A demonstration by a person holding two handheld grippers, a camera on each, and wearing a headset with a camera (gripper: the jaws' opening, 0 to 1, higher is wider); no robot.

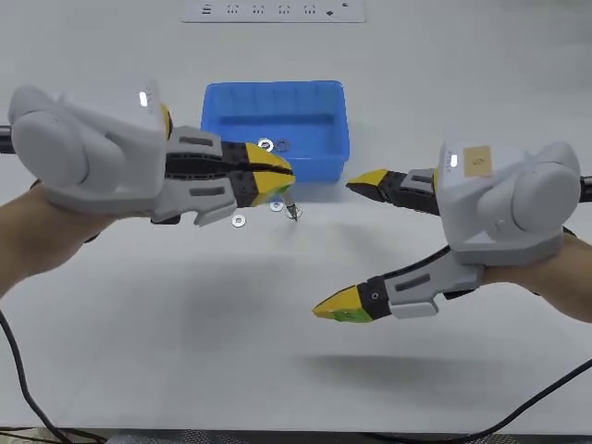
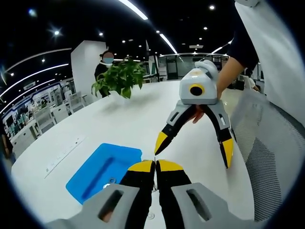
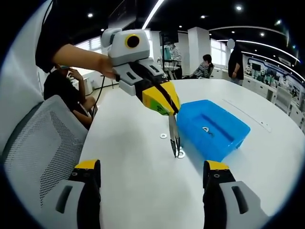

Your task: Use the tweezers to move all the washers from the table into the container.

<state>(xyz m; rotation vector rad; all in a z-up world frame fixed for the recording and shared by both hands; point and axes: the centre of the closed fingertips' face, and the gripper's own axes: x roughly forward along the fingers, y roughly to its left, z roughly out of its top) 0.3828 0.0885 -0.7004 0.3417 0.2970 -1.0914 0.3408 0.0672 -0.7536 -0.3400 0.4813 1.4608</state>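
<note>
Left gripper (image 1: 277,178): jaws shut, clamped on the tweezers (image 1: 290,210). The tweezers stick out of the yellow tips, pointing down and a bit right at the table (image 1: 277,314). Long axis is steep, not flat.

Right gripper (image 1: 356,242): jaws spread wide, holding nothing. It hovers to the right and nearer the person, well apart from the work. The left is the working hand here and the nearer one by far.

The tweezer points sit at the right-hand washer (image 1: 276,205), which lies just left of the points in the head view. In the right gripper view the points look to be on or touching it. Can't tell if it's actually pinched or just touched; too small.

The second washer (image 1: 240,220) lies on the table further left, just beside the left gripper's lower jaw in the head view, apart from the tweezers.

The blue container (image 1: 324,166) is straight beyond the points on the far side, with its near wall just past the right-hand washer. Two washers in the container (image 1: 265,144) lie near the middle.

Judgement: two left to move. The next move turns on a short run straight away from the person, lifting enough to clear the near wall. Main risk is a flat washer slipping out of a steep pinch.
</note>
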